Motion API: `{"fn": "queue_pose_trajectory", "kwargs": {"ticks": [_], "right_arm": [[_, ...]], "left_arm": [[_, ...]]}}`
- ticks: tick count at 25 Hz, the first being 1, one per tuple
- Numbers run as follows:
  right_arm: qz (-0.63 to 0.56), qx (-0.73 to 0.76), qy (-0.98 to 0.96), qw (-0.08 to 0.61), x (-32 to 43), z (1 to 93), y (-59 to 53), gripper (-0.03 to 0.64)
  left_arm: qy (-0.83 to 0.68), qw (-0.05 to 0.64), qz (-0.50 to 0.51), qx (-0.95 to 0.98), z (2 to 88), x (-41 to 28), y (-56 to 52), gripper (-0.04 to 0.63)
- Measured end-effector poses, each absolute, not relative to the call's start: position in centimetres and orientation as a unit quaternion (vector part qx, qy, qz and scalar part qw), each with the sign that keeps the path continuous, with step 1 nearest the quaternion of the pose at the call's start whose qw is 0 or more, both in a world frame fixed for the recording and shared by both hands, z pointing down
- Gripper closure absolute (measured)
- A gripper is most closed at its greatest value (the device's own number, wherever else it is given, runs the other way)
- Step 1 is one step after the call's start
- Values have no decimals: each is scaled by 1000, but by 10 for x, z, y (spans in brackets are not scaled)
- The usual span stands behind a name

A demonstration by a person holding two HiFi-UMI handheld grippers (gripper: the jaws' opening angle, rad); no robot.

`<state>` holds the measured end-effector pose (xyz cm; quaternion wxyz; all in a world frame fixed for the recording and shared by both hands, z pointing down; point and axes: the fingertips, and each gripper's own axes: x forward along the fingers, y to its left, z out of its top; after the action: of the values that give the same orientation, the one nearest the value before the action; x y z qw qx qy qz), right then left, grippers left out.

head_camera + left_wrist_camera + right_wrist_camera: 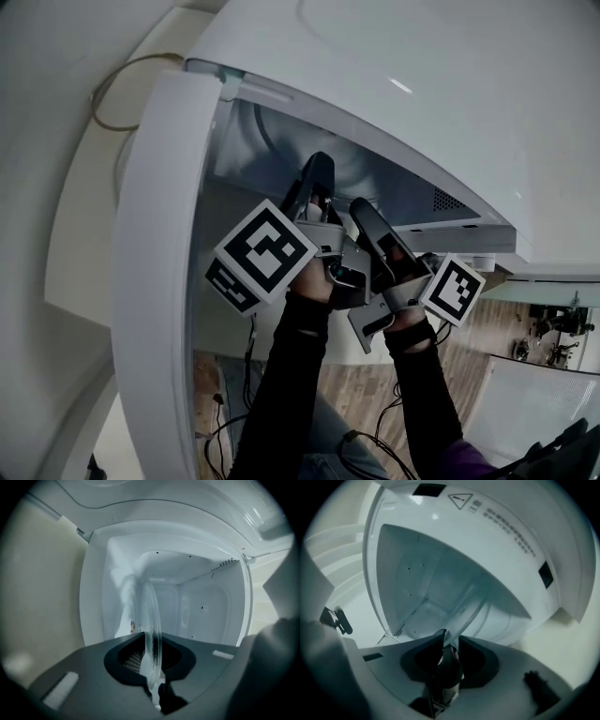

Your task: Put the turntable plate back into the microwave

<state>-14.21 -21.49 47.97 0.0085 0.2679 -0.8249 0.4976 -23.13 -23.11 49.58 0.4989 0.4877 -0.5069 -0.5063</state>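
Turntable plate (152,620): clear round glass with a ribbed rim, standing on edge and seen edge-on at frame centre. Its lower rim is pinched in the left gripper (151,660), and the rest rises against the open cavity. Microwave (422,103): white with a white cavity. Its door (155,281) is swung open at frame left, and its top casing fills the upper right.

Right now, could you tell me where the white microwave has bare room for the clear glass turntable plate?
The white microwave cavity beyond the clear glass turntable plate looks bare to its walls. The doorway is crowded: left gripper clamps the rim, right gripper straddles it, open.
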Motion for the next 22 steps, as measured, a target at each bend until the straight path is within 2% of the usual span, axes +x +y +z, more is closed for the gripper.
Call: {"fn": "queue_pose_trajectory", "kwargs": {"ticks": [11,22], "right_arm": [[564,241,-789,-36,-150,484,-216,534],[551,263,-790,-60,-156,491,-224,555]], "left_arm": [[-505,512,-486,497,497,-230,-232,552],[-472,525,-439,555,504,-231,-233,546]]}}
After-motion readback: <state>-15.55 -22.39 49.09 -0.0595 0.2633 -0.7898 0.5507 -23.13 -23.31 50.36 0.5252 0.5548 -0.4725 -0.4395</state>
